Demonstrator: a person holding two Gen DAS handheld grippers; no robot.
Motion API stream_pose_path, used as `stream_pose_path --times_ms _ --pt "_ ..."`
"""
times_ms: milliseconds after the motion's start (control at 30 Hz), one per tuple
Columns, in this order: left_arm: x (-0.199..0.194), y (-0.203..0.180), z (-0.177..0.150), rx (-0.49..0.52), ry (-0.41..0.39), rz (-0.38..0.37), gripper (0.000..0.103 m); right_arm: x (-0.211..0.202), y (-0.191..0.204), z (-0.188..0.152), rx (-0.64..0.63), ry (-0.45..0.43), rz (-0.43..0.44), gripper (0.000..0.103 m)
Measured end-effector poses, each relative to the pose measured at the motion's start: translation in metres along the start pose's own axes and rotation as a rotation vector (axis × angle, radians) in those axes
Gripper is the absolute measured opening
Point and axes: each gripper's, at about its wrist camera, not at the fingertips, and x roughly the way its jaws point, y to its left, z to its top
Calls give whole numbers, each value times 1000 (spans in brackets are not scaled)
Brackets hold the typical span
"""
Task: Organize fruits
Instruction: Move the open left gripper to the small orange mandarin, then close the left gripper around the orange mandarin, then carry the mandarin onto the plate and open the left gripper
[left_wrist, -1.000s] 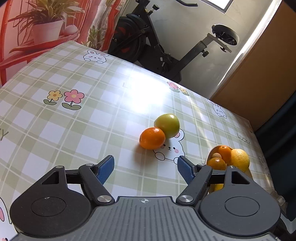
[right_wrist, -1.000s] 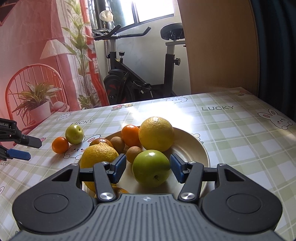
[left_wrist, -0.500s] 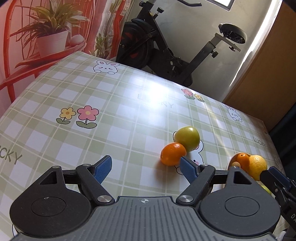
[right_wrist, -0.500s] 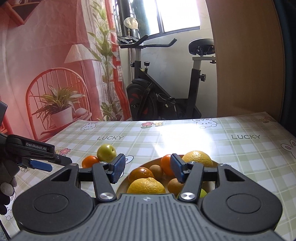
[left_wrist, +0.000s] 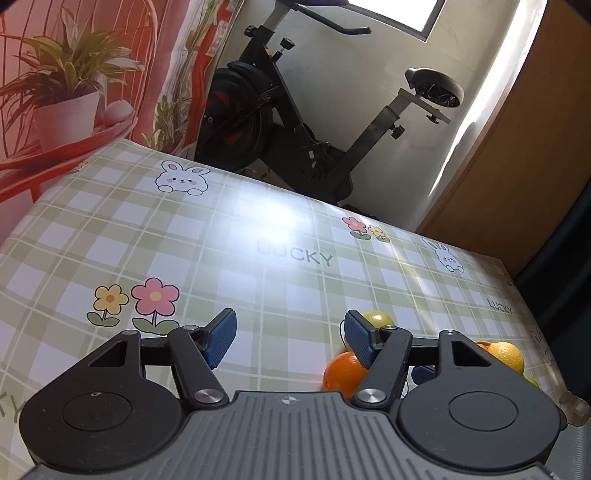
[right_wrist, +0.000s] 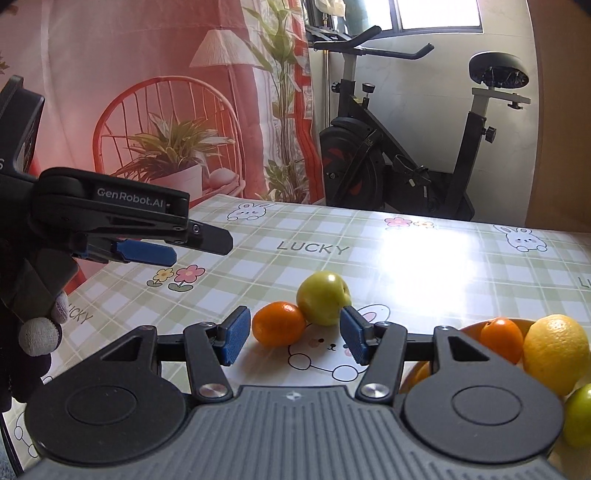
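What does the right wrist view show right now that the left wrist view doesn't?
Only the right wrist view: the left gripper from the side with the gloved hand under it, and the green apple and small orange in full. Only the left wrist view: bare tablecloth between the left gripper's closing jaws. Both: the two loose fruits, the yellow citrus and the exercise bike.

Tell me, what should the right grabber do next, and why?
Probably ease forward so the right gripper has the small orange between its open, empty fingers. That orange and the green apple touching it sit on the tablecloth, outside the plate of fruit.
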Motion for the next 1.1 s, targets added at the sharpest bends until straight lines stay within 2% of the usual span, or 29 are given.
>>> stream_pose_path --times_ms 100,300,433,600,767,900,1100 --pt "14 4 -3 -2 27 -37 54 19 7 -2 -11 30 -6 57" --pt "28 0 -13 36 69 -133 51 45 12 -7 -20 66 -32 57" --pt "35 0 -17 12 121 -185 51 53 13 -11 -9 76 -31 56" --pt "41 0 -21 4 143 -201 50 56 12 -13 2 80 -28 53" --pt "40 -7 -22 30 150 -222 35 53 11 -15 7 72 -16 50" --pt "37 -9 -24 54 152 -218 34 50 9 -17 17 67 -12 47" --pt "35 -5 -25 36 156 -230 35 48 10 -18 4 68 -9 47"
